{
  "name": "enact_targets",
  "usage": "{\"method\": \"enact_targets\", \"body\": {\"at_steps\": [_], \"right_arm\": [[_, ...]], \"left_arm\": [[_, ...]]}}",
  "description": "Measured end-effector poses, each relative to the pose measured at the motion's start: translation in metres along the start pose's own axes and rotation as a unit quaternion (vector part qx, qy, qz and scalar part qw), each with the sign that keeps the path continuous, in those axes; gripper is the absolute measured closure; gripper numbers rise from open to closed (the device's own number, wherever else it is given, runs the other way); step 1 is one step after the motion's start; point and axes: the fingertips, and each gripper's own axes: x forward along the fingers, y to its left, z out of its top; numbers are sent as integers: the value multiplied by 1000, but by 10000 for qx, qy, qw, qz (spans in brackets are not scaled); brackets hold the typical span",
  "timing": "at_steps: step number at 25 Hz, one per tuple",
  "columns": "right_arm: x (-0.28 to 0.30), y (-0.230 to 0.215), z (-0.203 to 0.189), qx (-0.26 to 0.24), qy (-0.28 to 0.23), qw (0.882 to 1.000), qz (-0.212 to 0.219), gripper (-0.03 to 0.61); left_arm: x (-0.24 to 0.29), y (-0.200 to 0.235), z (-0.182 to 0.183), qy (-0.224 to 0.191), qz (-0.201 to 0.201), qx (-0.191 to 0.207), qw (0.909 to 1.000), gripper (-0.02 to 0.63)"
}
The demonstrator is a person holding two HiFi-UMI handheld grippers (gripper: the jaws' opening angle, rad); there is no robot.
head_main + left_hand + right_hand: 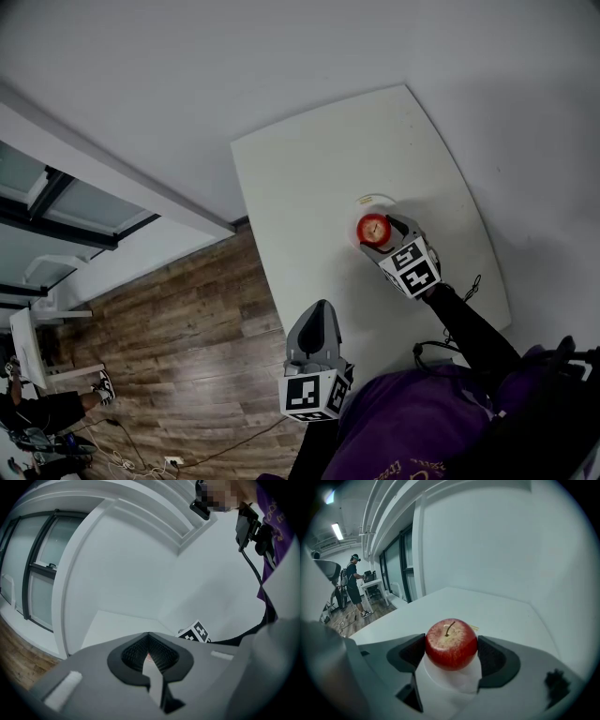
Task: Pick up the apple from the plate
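office, white desk (pixel 314 183), glass partitions (pixel 396 569)

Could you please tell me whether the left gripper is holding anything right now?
No, the left gripper has its jaws closed together with nothing between them in the left gripper view.

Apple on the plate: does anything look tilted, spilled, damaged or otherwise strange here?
Nothing stands out. The apple sits upright and whole, stem up, on the plate, with the jaws of the right gripper against its two sides. Nothing is spilled on the table.
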Motion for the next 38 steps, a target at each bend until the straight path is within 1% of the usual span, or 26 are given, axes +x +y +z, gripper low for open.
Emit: {"method": "enact_targets", "body": {"at_steps": [6, 11, 17, 21, 29, 38], "right_arm": [[3, -1, 1, 6, -4, 10000, 65, 239], [0, -6, 1, 321, -31, 9994, 157, 239], [-4, -5, 2, 177, -64, 9997, 162, 239], [-9, -3, 6, 16, -102, 9998, 149, 239], [-18, -5, 7, 50, -164, 9997, 175, 239], [-37, 3, 11, 98, -308, 9993, 192, 239]], "left_arm": [[1, 1, -1, -1, -5, 9, 10000, 606], [1, 0, -1, 1, -16, 33, 10000, 606], [0, 0, -2, -10, -7, 56, 10000, 606], [-1, 6, -2, -41, 84, 11, 10000, 606], [-1, 4, -4, -74, 46, 63, 9999, 606], [-5, -11, -8, -95, -96, 98, 9999, 606]]}}
